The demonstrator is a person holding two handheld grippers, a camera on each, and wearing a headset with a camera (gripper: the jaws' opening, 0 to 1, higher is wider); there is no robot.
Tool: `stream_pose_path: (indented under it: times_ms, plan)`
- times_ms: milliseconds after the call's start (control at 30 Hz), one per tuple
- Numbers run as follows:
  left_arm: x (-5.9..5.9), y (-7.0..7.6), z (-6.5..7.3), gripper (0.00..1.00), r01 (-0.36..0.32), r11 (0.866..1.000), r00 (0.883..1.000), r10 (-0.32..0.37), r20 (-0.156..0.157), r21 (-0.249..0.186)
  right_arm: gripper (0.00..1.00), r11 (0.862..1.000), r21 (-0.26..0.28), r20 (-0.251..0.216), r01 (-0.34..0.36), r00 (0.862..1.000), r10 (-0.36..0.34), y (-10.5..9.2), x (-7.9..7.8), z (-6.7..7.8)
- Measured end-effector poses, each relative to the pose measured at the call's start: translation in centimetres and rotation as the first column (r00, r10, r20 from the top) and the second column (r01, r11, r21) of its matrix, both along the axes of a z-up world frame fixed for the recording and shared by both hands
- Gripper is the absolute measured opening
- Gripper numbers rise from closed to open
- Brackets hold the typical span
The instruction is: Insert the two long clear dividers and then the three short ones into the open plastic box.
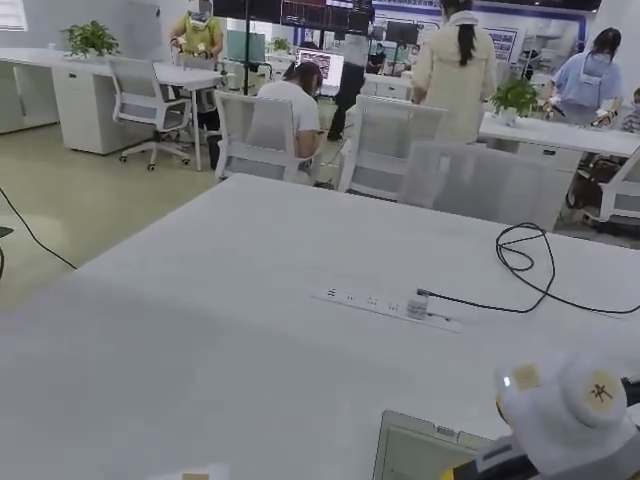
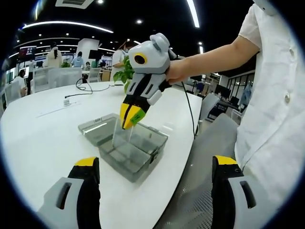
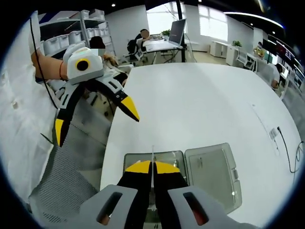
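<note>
On the white table [image 1: 200, 330], near the edge closest to the person: one clear box [image 2: 138, 157], open, with its lid [image 2: 95, 129] folded flat beside the base. The box corner also shows at the bottom of the head view.

Right tool [image 2: 129, 117]: held by a bare hand [image 2: 178, 71], pointing down over the box base. The jaws are pinched on the top edge of one clear divider [image 2: 121, 136]. The divider hangs upright with its lower edge inside the base; whether it touches the floor of the box cannot be told. In the right gripper view the divider appears edge-on as a thin line between the closed yellow tips.

Left tool [image 3: 95, 124]: held off the table edge, just in front of the person's white shirt [image 2: 271, 119], well apart from the box. The jaws are spread wide and carry nothing.

Also on the table, farther back: one power strip [image 1: 385, 305] with a plug in it, and one black cable [image 1: 530, 265] in a loose loop.

Beyond the table: white chairs [image 1: 390, 145], other desks, several people, and potted plants.
</note>
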State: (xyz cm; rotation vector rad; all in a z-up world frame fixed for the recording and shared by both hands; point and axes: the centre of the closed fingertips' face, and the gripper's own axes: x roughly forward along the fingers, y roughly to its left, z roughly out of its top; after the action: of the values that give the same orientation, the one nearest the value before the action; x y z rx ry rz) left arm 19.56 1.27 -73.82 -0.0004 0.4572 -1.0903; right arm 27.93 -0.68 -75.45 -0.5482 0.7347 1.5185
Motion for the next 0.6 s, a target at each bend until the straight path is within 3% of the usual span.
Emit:
stream_pose_path:
  times_ms: [200, 600]
  plan:
    - [0.1, 0.1, 0.1, 0.99, -0.011, 1.0, 1.0, 0.011, -0.006, -0.013, 0.03, 1.0, -0.022, 0.004, -0.013, 1.0, 0.013, -0.1, -0.1, -0.6]
    - [0.0, -0.1, -0.1, 0.98, -0.005, 1.0, 1.0, 0.005, -0.012, -0.016, 0.02, 0.996, -0.073, 0.087, -0.054, 0.994, 0.061, 1.0, -0.8, -2.1]
